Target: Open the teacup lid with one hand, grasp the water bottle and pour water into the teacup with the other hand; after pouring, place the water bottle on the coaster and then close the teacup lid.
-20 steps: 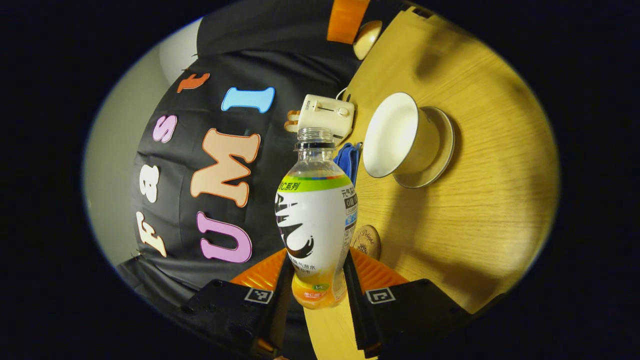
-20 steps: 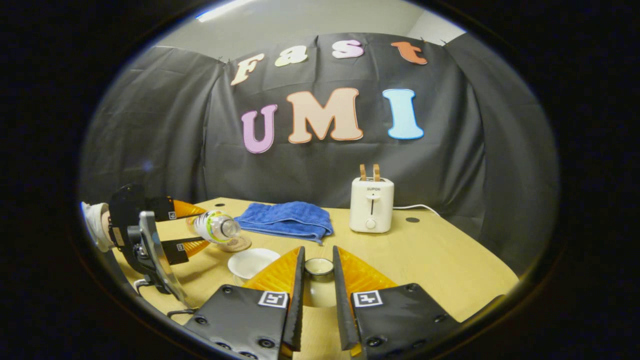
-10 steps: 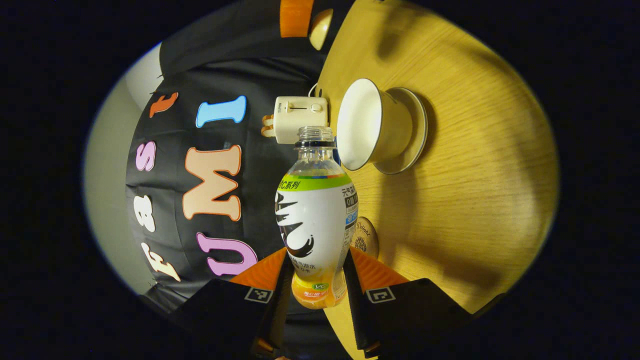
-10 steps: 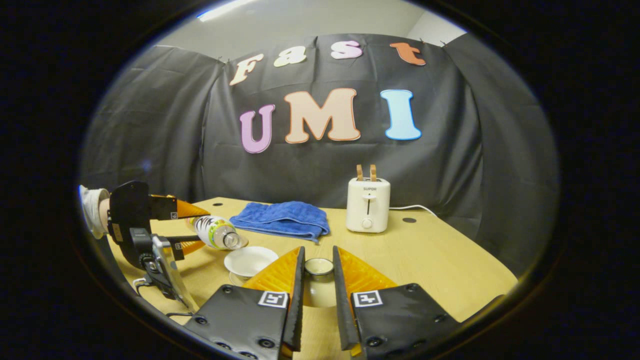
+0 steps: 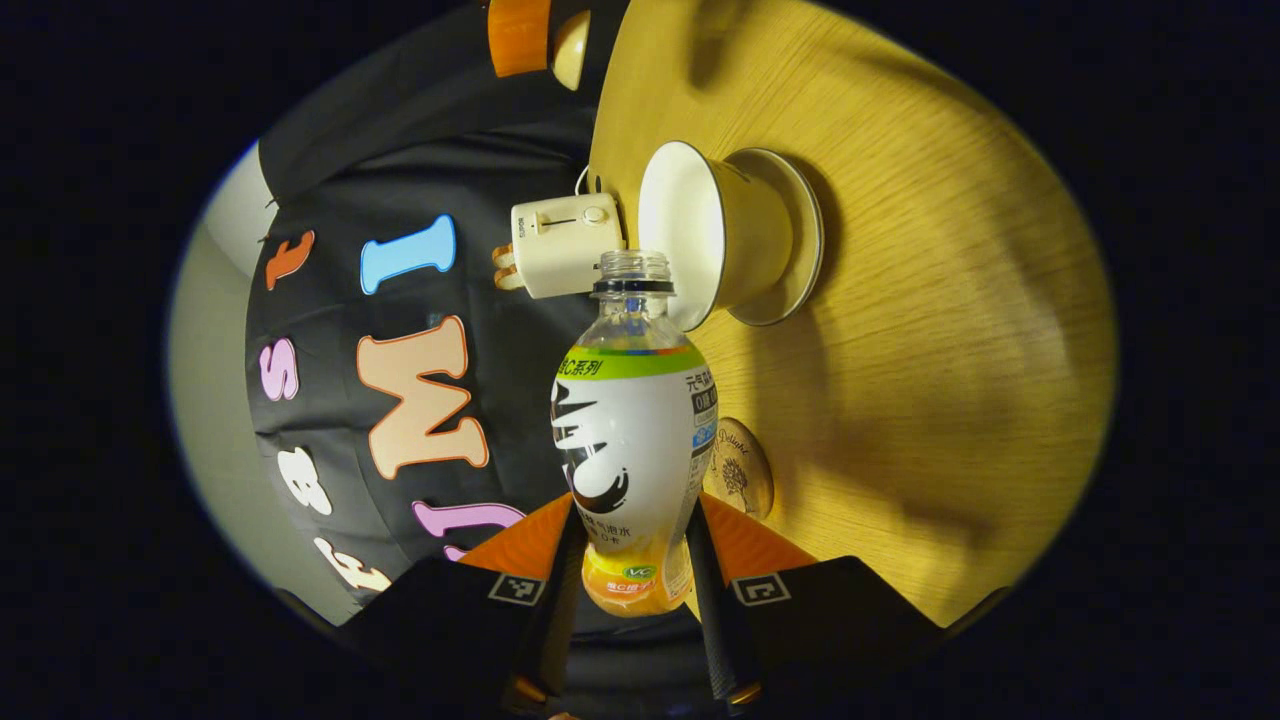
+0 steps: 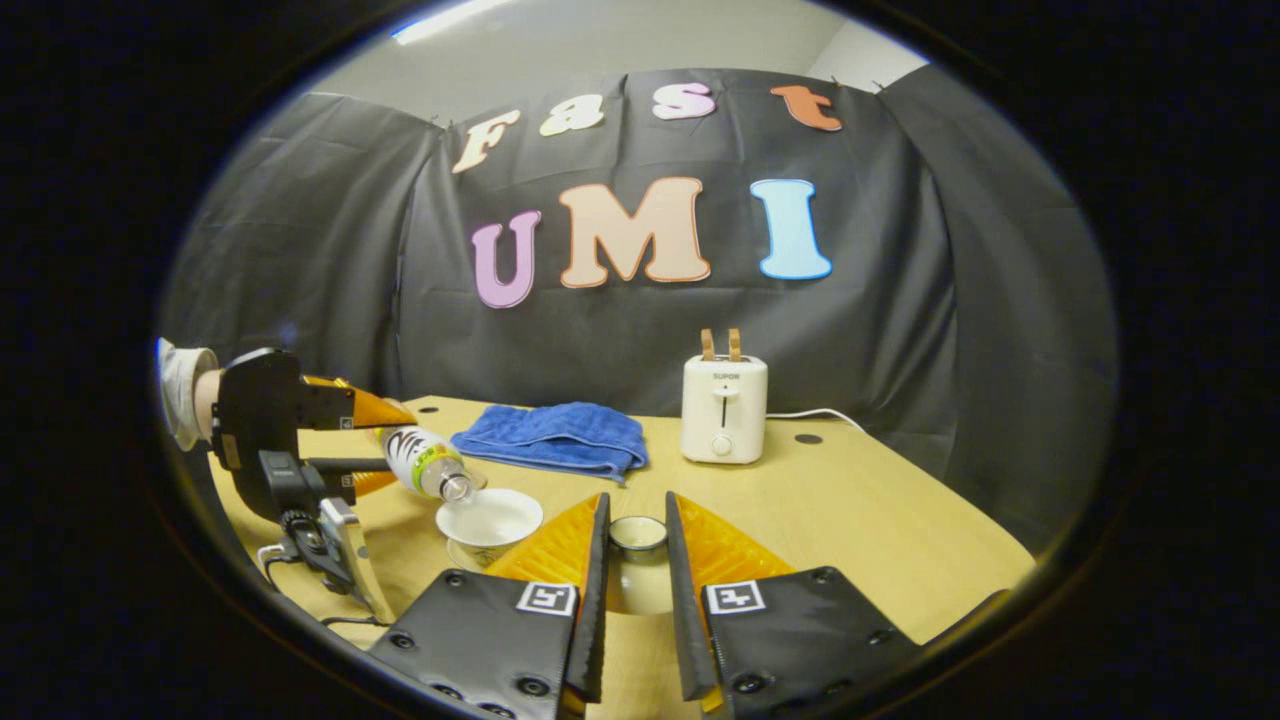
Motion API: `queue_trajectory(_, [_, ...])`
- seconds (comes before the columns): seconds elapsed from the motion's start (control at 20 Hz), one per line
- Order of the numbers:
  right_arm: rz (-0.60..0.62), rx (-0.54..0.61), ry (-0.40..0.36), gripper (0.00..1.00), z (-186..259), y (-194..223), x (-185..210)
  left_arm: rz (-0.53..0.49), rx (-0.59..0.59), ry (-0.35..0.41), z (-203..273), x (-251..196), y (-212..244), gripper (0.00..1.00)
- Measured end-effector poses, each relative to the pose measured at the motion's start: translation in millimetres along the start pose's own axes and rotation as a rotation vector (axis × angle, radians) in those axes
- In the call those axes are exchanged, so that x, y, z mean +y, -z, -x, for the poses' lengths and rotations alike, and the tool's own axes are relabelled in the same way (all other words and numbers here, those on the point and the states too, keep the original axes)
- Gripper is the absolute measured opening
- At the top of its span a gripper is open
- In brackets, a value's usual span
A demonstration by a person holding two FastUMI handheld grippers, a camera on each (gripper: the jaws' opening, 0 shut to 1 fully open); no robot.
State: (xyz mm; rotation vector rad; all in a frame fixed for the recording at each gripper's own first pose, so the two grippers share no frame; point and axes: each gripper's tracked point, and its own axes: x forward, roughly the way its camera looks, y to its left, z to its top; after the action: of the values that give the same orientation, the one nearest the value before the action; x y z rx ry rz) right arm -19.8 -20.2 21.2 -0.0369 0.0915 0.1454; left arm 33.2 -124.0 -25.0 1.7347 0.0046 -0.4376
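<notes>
Right now your left gripper (image 5: pixel 630 585) has both fingers pressed on the lower body of the water bottle (image 5: pixel 630 440), which is tipped with its uncapped mouth just over the rim of the open teacup (image 6: pixel 490 520) on its saucer (image 5: pixel 790 240). Your right gripper (image 6: pixel 632 570) is clamped on the teacup lid (image 6: pixel 637 533), held up beside the cup. Toward the table's (image 6: pixel 860 510) far edge lie a blue towel (image 6: pixel 550 440) and a toaster (image 6: pixel 724 408); the coaster (image 5: pixel 740 470) sits bare near the bottle.
</notes>
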Motion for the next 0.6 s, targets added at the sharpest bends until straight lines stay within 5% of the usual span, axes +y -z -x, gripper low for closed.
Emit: queue_trajectory(0.6, [0.011, -0.007, -0.012, 0.32, 2.2, -1.6, -2.9, -0.146, 0.031, -0.002, -0.5, 13.4, 9.4, 0.53])
